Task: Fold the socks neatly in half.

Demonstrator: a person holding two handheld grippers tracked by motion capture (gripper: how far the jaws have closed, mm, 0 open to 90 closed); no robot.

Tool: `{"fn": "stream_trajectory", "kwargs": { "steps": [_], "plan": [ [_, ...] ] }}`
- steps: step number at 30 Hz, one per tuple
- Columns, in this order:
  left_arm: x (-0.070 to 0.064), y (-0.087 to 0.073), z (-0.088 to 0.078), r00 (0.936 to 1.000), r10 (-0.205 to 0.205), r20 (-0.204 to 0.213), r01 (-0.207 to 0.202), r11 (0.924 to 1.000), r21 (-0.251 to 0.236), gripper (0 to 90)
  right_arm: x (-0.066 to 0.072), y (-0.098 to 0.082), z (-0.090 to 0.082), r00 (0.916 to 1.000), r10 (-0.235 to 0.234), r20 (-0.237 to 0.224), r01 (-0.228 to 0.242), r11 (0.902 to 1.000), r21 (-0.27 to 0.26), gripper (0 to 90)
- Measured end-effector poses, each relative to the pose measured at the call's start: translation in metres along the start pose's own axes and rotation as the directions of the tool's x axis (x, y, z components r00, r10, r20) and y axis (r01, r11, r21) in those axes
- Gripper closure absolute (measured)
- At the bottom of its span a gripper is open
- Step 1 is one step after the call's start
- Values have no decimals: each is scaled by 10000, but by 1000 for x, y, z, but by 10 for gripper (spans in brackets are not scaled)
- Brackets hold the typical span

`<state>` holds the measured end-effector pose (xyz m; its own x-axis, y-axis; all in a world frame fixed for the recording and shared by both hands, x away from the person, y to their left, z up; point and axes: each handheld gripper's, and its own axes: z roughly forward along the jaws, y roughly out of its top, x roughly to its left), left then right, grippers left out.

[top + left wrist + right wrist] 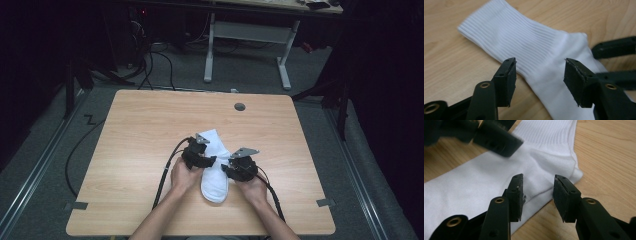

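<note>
White sock [215,170] lies flat on the wooden table [135,150], near its front edge, between both hands. Left gripper [539,72] hovers over the ribbed leg part, jaws apart, gripping nothing. Right gripper [537,195] sits at the heel edge, jaws also spread, nothing pinched.

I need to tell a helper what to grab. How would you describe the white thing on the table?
On the light wooden table, look near the front edge. A white sock lies flat there, ribbed cuff pointing away, between the left hand-held gripper and right hand-held gripper. It is the sole soft white item among black tools.
</note>
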<state>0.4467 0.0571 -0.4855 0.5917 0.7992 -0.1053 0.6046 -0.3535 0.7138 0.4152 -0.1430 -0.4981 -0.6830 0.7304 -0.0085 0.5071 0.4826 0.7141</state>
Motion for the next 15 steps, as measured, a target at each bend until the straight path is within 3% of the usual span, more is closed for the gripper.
{"fn": "stream_trajectory", "kwargs": {
  "steps": [3,5,11,15],
  "plan": [
    [9,8,3,10000,-88,-4,88,9998,178,471,4,-4,-3,9998,-200,-10,200,9998,-100,603],
    [20,17,4,9981,-516,-340,521,9985,140,426,6,-6,-4,9995,-326,-45,326,9994,-63,605],
    [36,33,13,9930,-754,-909,774,9968,184,384,8,-9,-6,9991,-405,-154,402,9990,-179,606],
    [44,40,25,9910,-973,-915,992,9949,164,378,10,-11,-8,9988,-458,-195,455,9988,-176,608]
  ]
}}
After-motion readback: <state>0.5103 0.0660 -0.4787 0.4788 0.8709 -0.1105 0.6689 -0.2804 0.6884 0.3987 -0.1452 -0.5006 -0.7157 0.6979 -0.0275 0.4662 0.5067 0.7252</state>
